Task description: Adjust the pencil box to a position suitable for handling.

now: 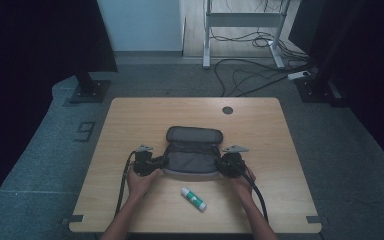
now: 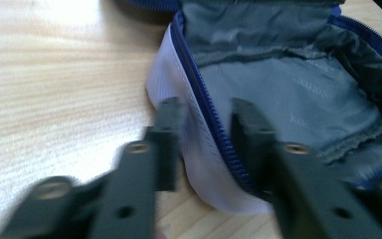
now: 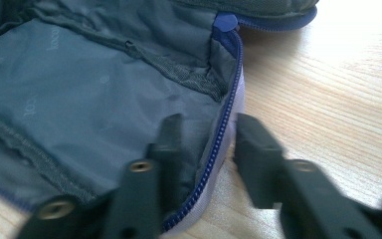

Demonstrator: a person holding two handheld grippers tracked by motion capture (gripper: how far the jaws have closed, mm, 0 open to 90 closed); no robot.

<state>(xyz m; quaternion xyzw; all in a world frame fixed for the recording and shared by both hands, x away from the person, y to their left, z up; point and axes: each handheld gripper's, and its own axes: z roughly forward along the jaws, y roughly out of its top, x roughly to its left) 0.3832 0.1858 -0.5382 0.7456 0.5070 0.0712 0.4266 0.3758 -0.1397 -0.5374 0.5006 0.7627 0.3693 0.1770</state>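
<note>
A grey pencil case (image 1: 192, 159) with a blue zip lies open in the middle of the wooden table (image 1: 140, 120), its lid folded back. My left gripper (image 1: 156, 164) is at the case's left end. In the left gripper view the gripper (image 2: 206, 117) is open, its jaws straddling the white side wall and zip (image 2: 214, 134). My right gripper (image 1: 224, 165) is at the case's right end. It stands open (image 3: 206, 132) too, one jaw inside over the grey lining (image 3: 79, 99) and one outside the zip rim (image 3: 226, 119). A white and green glue stick (image 1: 194, 199) lies in front of the case.
A round cable hole (image 1: 227, 110) sits near the table's far edge. Beyond the table are floor cables (image 1: 250, 75), a white desk frame (image 1: 242, 20) and dark curtains (image 1: 40, 40) on both sides. Cables trail from both grippers toward the near edge.
</note>
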